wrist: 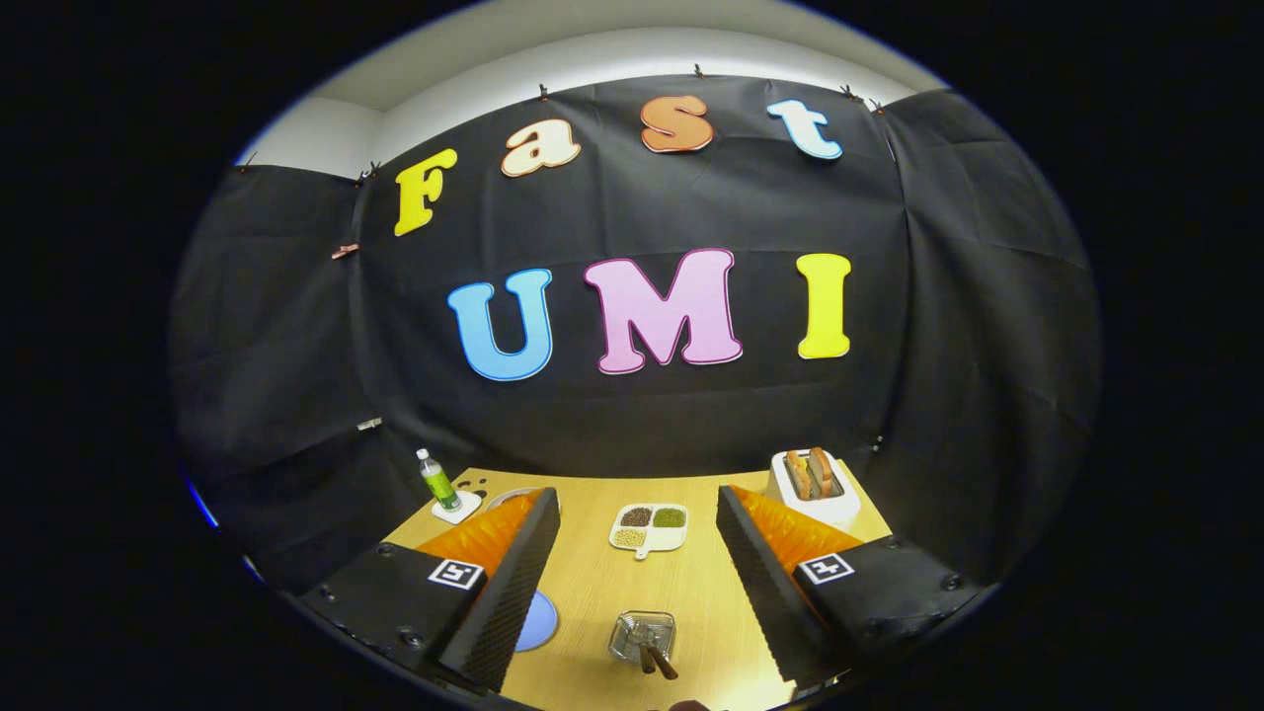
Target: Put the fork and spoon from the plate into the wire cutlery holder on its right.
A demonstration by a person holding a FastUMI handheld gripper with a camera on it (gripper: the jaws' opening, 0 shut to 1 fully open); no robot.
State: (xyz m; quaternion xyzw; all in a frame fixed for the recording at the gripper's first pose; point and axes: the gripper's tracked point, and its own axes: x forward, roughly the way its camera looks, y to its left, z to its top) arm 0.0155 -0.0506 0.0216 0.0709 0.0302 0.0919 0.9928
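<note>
**Tongs held spread above the surface, cutlery standing in the wire holder**

The tongs (632,592) are spread wide and hold nothing; the two fingers angle away from each other with bare wooden surface (592,602) between them. Nearest, between the fingers and closer to their bases, stands the wire cutlery holder (642,635); two brown handles (656,660) rise out of it, leaning toward the viewer, and whether they belong to the fork and the spoon cannot be told. Just beside the left finger, partly hidden behind it, lies a blue round plate (539,622); the visible part of it is bare. Farther ahead, between the fingertips, sits a white divided dish (649,528) with three compartments holding dark, green and pale grains. Beyond the left fingertip the rim of an orange-and-white dish (509,497) shows, and past it a green bottle (437,482) stands upright on a white square coaster (456,510). Beyond the right fingertip a white toaster (814,487) carries two browned slices in its slots. Behind everything hangs the black cloth wall (632,415) of the booth.
</note>
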